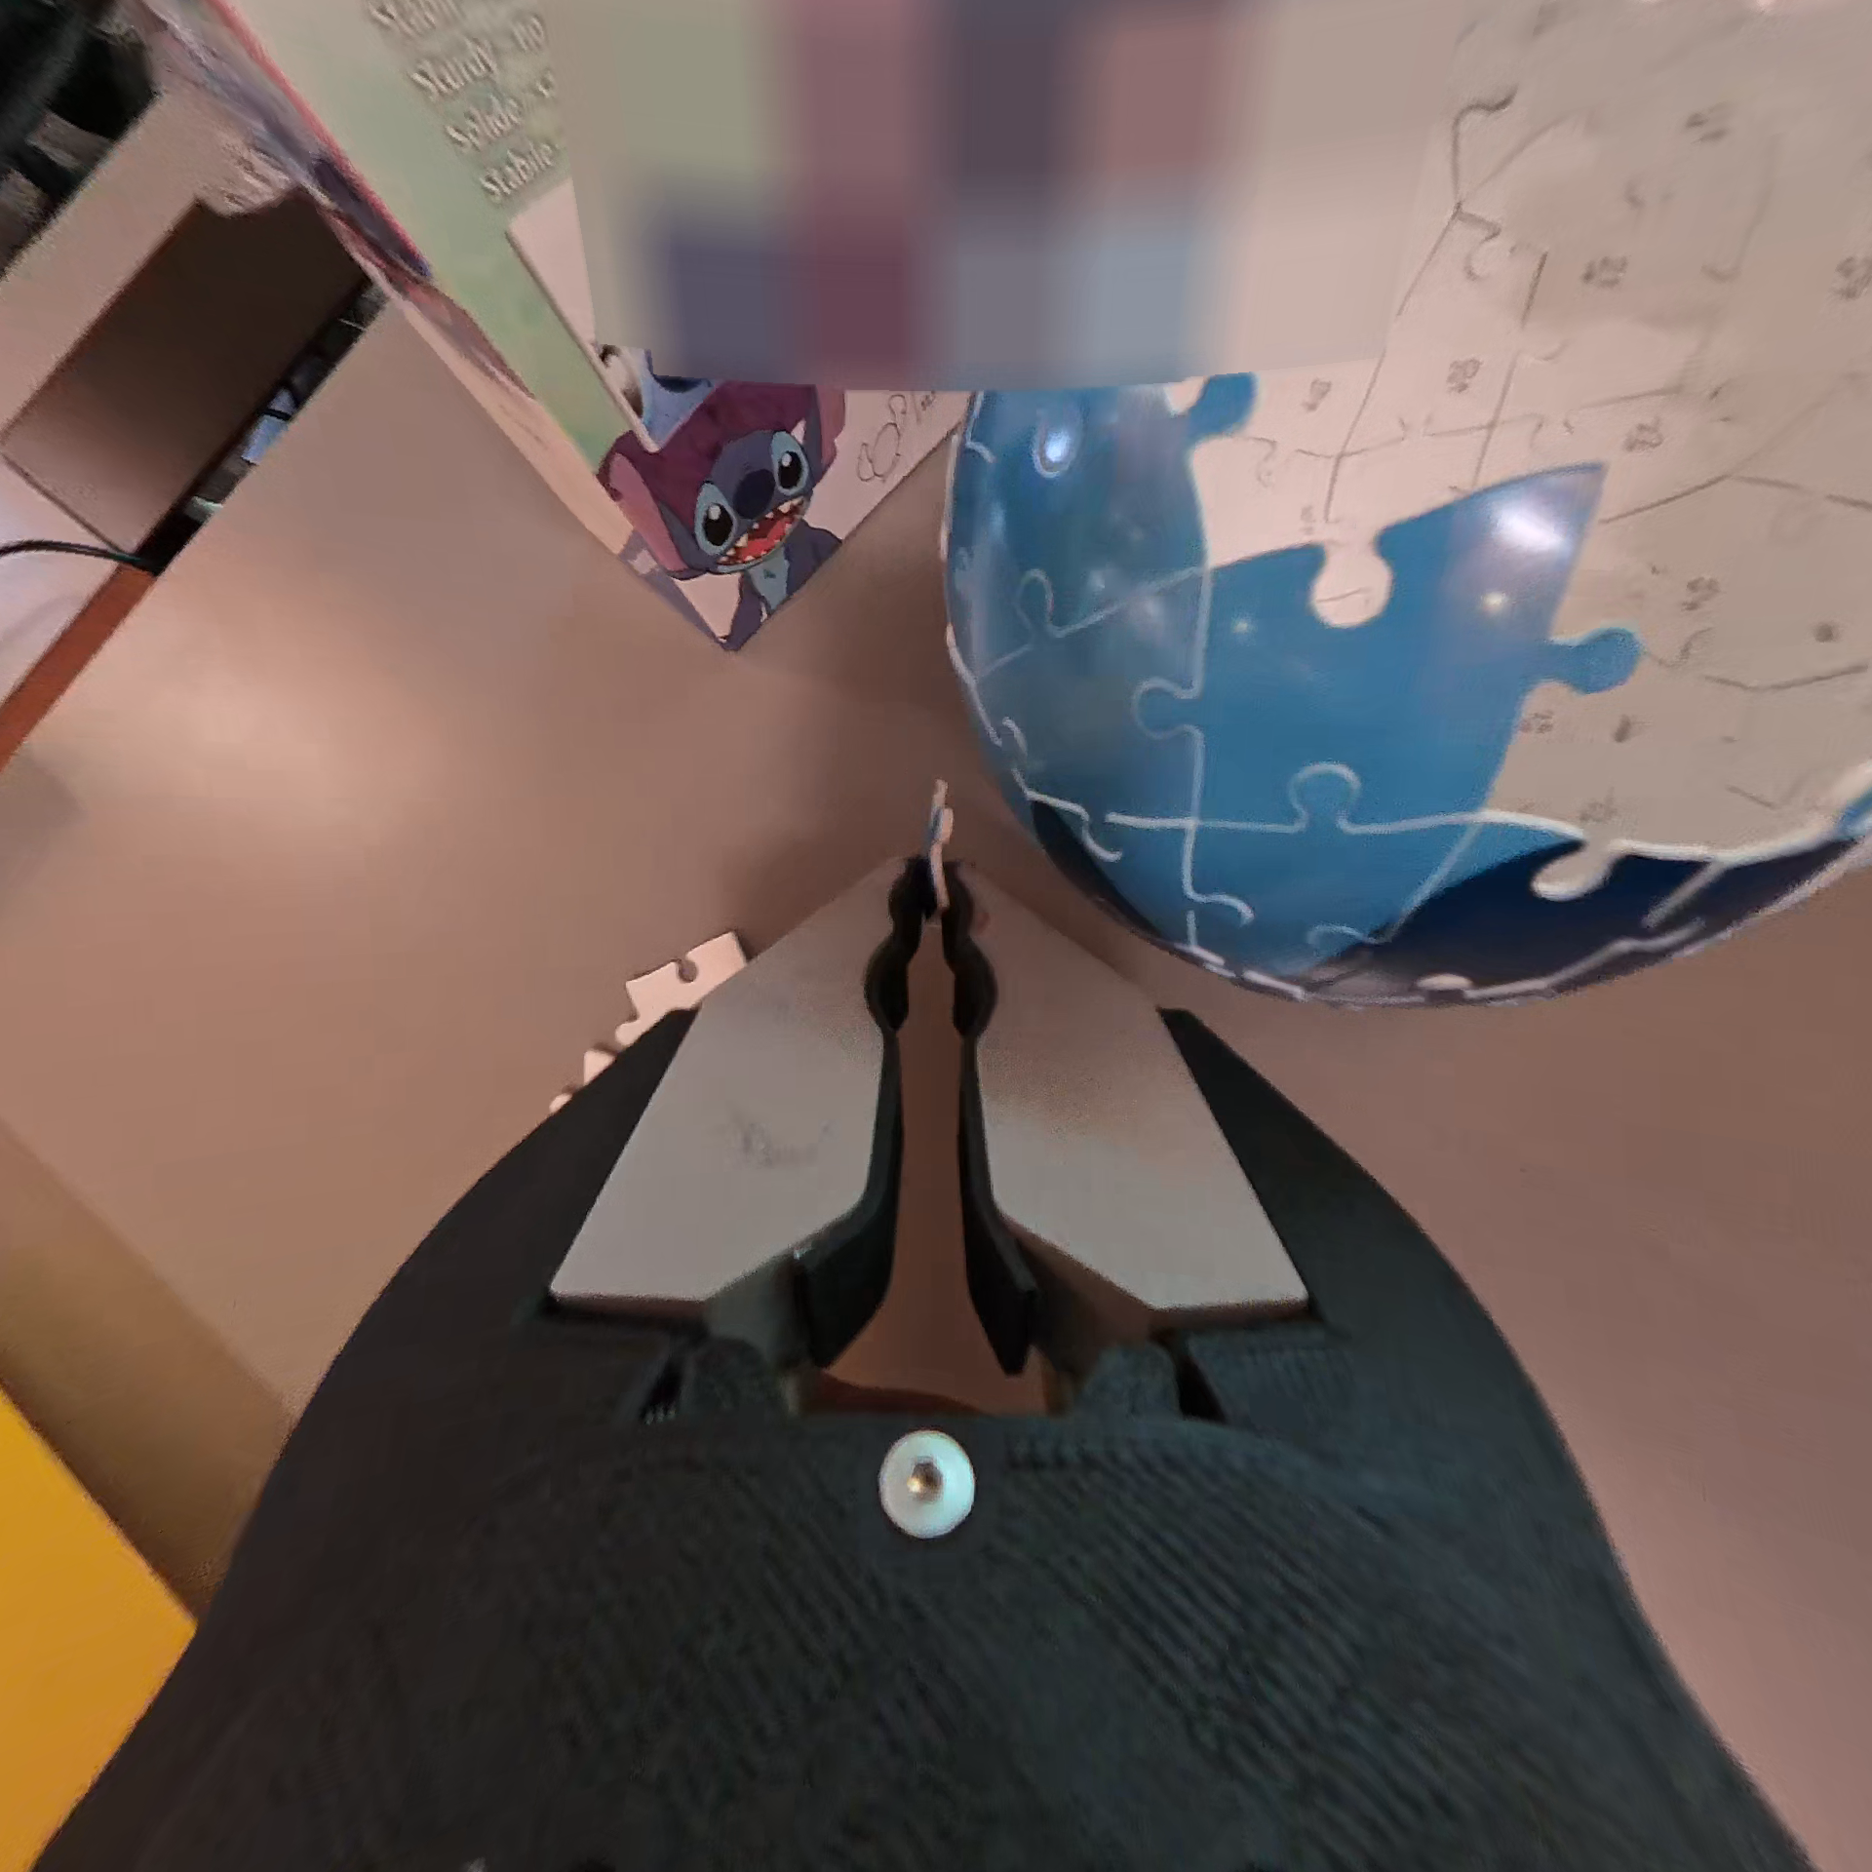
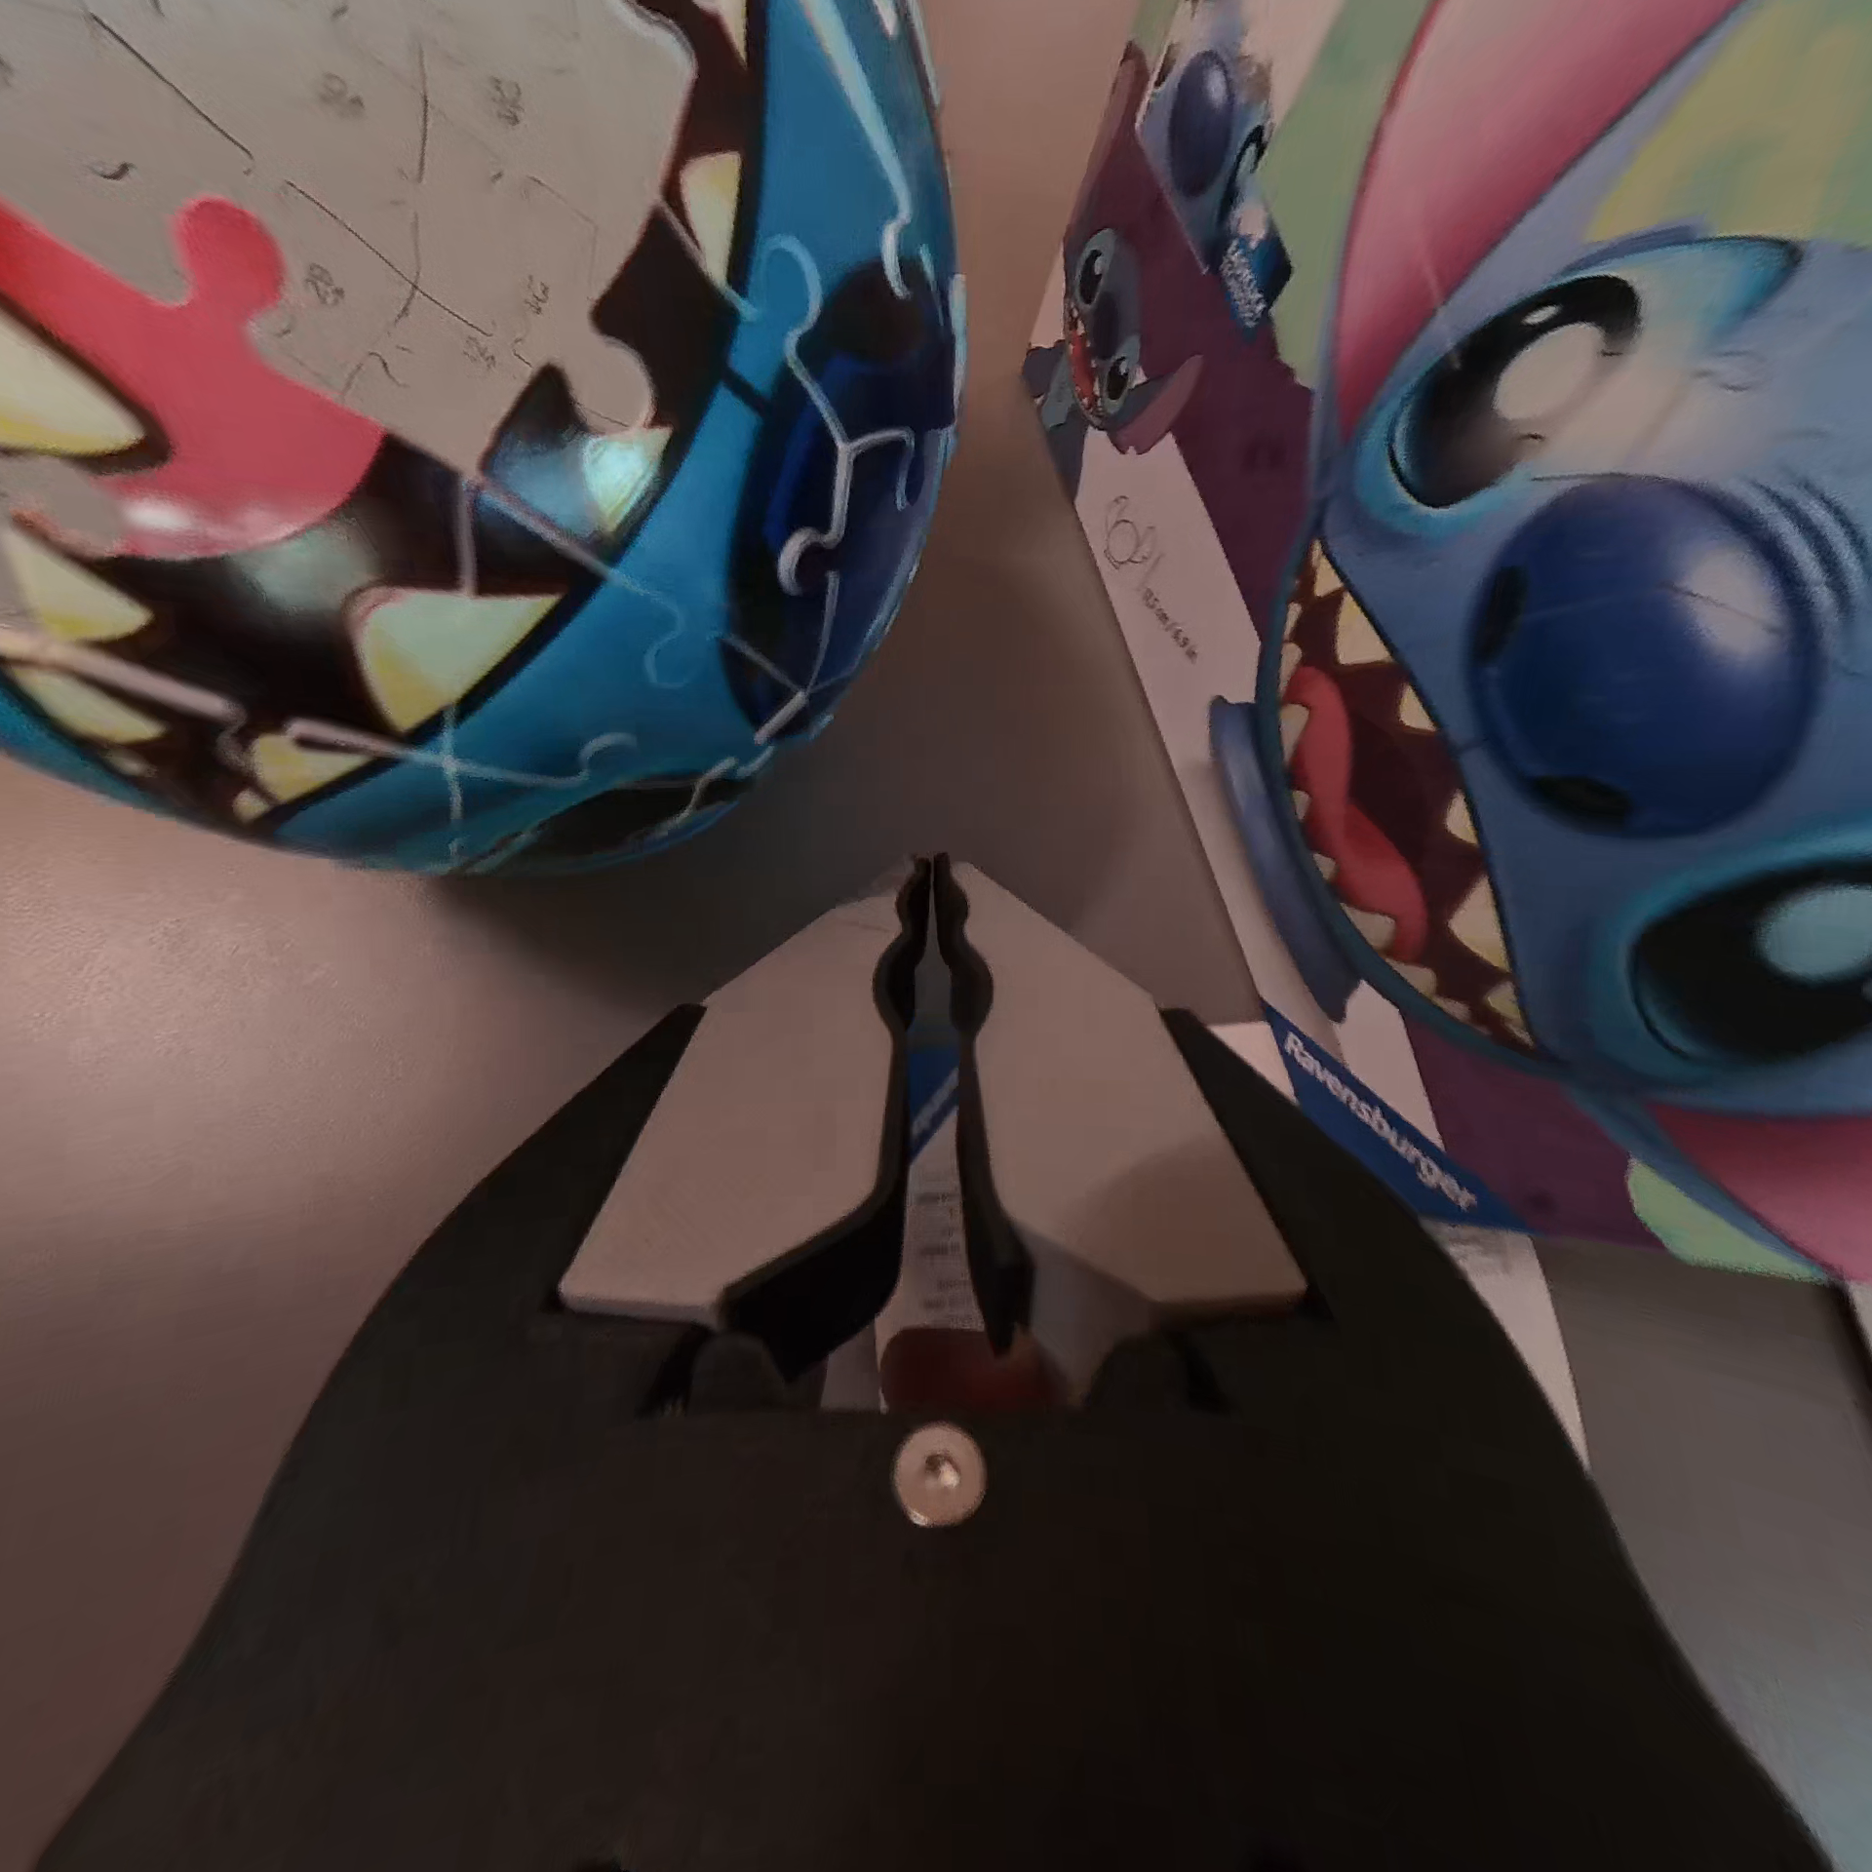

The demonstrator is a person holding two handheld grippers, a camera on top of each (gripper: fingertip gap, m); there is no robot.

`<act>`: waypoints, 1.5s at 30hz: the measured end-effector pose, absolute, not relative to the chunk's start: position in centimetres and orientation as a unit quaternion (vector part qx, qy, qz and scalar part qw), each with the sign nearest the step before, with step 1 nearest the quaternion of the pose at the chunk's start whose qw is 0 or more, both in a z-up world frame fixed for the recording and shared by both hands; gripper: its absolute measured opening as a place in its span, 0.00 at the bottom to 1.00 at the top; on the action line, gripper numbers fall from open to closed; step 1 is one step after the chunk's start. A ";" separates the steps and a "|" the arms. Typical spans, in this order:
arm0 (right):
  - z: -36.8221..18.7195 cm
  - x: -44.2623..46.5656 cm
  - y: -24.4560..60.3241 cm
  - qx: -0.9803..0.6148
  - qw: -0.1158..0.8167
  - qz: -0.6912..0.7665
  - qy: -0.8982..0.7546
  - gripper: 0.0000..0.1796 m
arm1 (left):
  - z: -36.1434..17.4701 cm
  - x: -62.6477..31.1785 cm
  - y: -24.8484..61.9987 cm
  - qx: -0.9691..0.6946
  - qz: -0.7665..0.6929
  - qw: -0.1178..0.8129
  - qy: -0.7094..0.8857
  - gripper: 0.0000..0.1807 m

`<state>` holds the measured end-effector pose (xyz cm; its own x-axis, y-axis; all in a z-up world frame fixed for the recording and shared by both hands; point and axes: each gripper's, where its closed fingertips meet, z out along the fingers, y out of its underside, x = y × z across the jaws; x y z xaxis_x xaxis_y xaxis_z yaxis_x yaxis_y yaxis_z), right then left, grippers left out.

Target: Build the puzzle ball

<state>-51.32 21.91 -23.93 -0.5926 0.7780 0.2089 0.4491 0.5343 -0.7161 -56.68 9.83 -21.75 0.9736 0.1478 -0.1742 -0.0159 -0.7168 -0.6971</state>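
Note:
The partly built puzzle ball (image 1: 1317, 709) stands on the brown table, blue on the outside with its pale inner side showing through the open part. It lies just ahead and to the right of my left gripper (image 1: 937, 871). That gripper is shut on a thin puzzle piece (image 1: 939, 826), seen edge-on and sticking out past the fingertips. In the right wrist view the ball (image 2: 628, 527) is ahead on the left. My right gripper (image 2: 933, 871) is shut, its fingertips touching, and I see nothing between them.
The puzzle's picture box (image 1: 729, 496) stands behind the ball; it fills the right of the right wrist view (image 2: 1519, 658). A loose pale puzzle piece (image 1: 674, 978) lies on the table (image 1: 456, 760) left of my left fingers. A cardboard box (image 1: 152, 334) and a yellow edge (image 1: 61, 1621) are at the left. The grippers' ends are close to 15 cm from one another.

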 end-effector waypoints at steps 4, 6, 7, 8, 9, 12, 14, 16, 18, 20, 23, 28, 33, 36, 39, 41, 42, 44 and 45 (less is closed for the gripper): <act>-24.8 -52.0 20.5 -0.369 0.207 0.341 -0.839 0.00 | -23.0 -56.0 10.4 -0.926 0.065 0.370 -0.027 0.00; -24.9 -52.2 19.6 -0.372 0.175 0.365 -0.835 0.00 | -23.2 -55.5 10.7 -0.926 0.033 0.375 -0.024 0.00; -24.9 -52.3 19.2 -0.372 0.161 0.374 -0.834 0.00 | -23.4 -55.3 10.8 -0.926 0.020 0.375 -0.024 0.00; -25.0 -52.3 19.0 -0.375 0.147 0.379 -0.833 0.00 | -23.6 -55.1 10.8 -0.928 0.007 0.373 -0.024 0.00; -24.9 -52.5 18.8 -0.376 0.136 0.385 -0.832 0.00 | -23.9 -55.0 10.8 -0.929 -0.001 0.370 -0.024 0.00; -25.0 -52.9 18.6 -0.377 0.113 0.394 -0.831 0.00 | -23.9 -54.9 10.9 -0.926 -0.023 0.375 -0.027 0.00; -25.1 -52.7 18.3 -0.374 0.092 0.398 -0.833 0.00 | -23.9 -54.4 10.8 -0.926 -0.041 0.375 -0.024 0.00; -25.1 -52.2 17.9 -0.365 0.081 0.400 -0.837 0.00 | -24.0 -53.8 10.6 -0.926 -0.053 0.373 -0.022 0.00; -25.1 -51.5 17.3 -0.356 0.069 0.403 -0.840 0.00 | -24.0 -53.4 10.4 -0.928 -0.047 0.368 -0.017 0.00; -25.1 -50.7 16.8 -0.352 0.060 0.404 -0.842 0.00 | -24.0 -52.7 10.1 -0.931 -0.045 0.363 -0.010 0.00; -25.1 -49.1 16.0 -0.342 0.050 0.404 -0.847 0.00 | -24.0 -51.1 9.4 -0.932 -0.045 0.359 -0.001 0.00; -25.1 -46.4 14.7 -0.336 0.047 0.402 -0.851 0.00 | -24.0 -48.4 7.9 -0.931 -0.043 0.361 0.006 0.00; -25.1 -44.5 14.4 -0.332 0.077 0.391 -0.855 0.00 | -23.8 -47.2 6.2 -0.933 -0.010 0.359 0.005 0.00; -24.5 -44.9 16.0 -0.351 0.120 0.370 -0.852 0.02 | -22.3 -48.4 4.9 -0.929 0.024 0.368 -0.011 0.00; -22.7 -45.7 18.7 -0.379 0.177 0.354 -0.836 0.05 | -19.0 -49.8 3.5 -0.917 0.058 0.394 -0.029 0.00; -20.5 -45.3 19.5 -0.364 0.203 0.370 -0.830 0.18 | -16.5 -50.1 3.0 -0.909 0.073 0.411 -0.024 0.00; -19.1 -45.1 19.7 -0.353 0.215 0.385 -0.825 0.19 | -15.3 -50.2 3.0 -0.905 0.083 0.417 -0.020 0.00; -15.7 -45.1 19.9 -0.339 0.253 0.420 -0.803 0.14 | -13.2 -49.7 3.6 -0.901 0.088 0.424 0.002 0.00; -13.8 -45.0 19.5 -0.324 0.272 0.441 -0.791 0.13 | -12.4 -49.2 4.3 -0.899 0.089 0.428 0.017 0.00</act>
<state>-45.02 19.45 -13.82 -0.6418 0.7533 0.1436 0.2735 0.3998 -0.8748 -49.16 4.31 -12.36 0.9836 0.0454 -0.1745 -0.1066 -0.6338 -0.7661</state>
